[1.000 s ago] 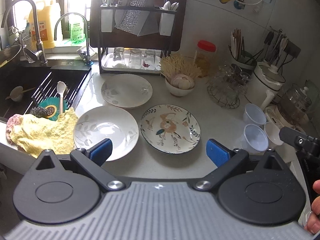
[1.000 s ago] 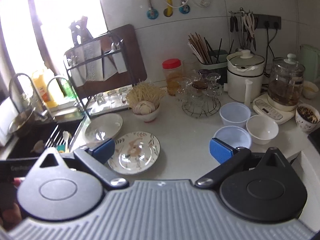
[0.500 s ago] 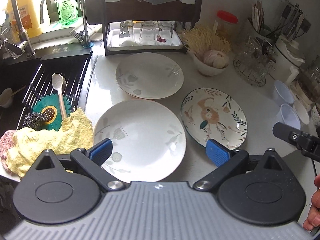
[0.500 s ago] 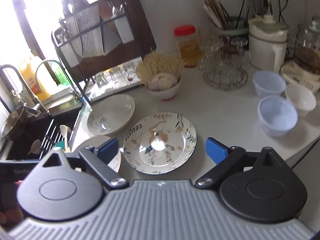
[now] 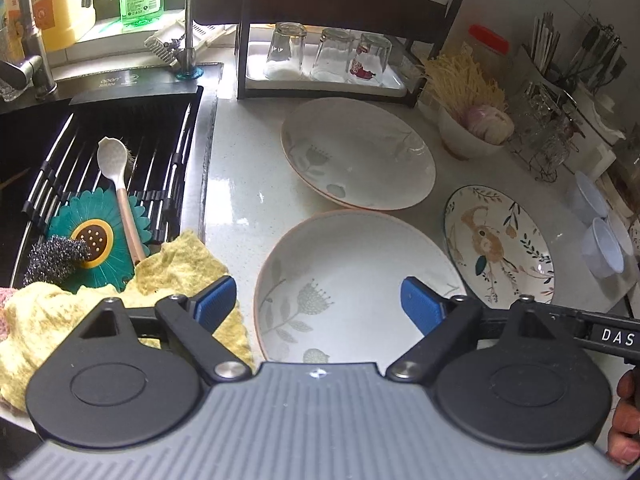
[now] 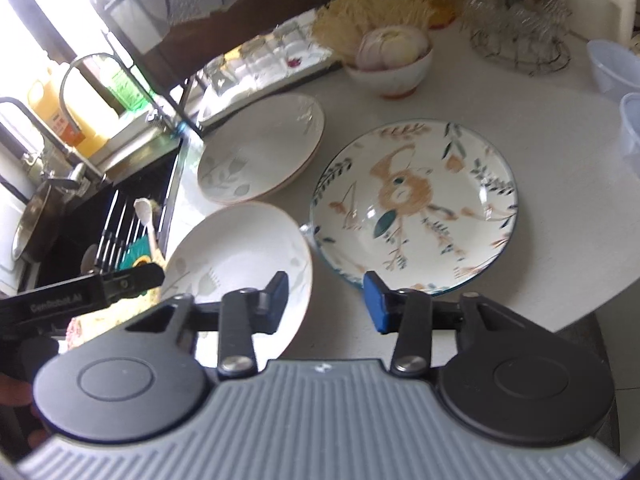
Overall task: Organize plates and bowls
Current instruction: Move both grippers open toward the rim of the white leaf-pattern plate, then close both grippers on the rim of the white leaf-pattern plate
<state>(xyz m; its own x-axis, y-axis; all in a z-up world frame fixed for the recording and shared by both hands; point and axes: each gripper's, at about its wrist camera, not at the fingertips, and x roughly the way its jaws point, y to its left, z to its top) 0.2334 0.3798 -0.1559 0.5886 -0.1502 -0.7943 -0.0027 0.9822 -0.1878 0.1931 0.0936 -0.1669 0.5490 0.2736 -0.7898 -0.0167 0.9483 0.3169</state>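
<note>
A pale counter (image 5: 240, 184) beside a dark sink (image 5: 100, 136) carries three plates: two white plates, one nearer (image 5: 352, 280) and one behind it (image 5: 360, 152), and a patterned plate (image 6: 416, 200) to their right. The left gripper (image 5: 318, 300) hangs over the nearer white plate, jaws wide and closing on nothing. The right gripper (image 6: 326, 300), narrower and closing, sits above the patterned plate's near rim, gripping nothing.

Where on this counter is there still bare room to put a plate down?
A bare strip of counter runs between the sink and the two white plates. More lies right of the patterned plate, before the plastic cups. The back, by the glass rack and noodle bowl, is crowded.
</note>
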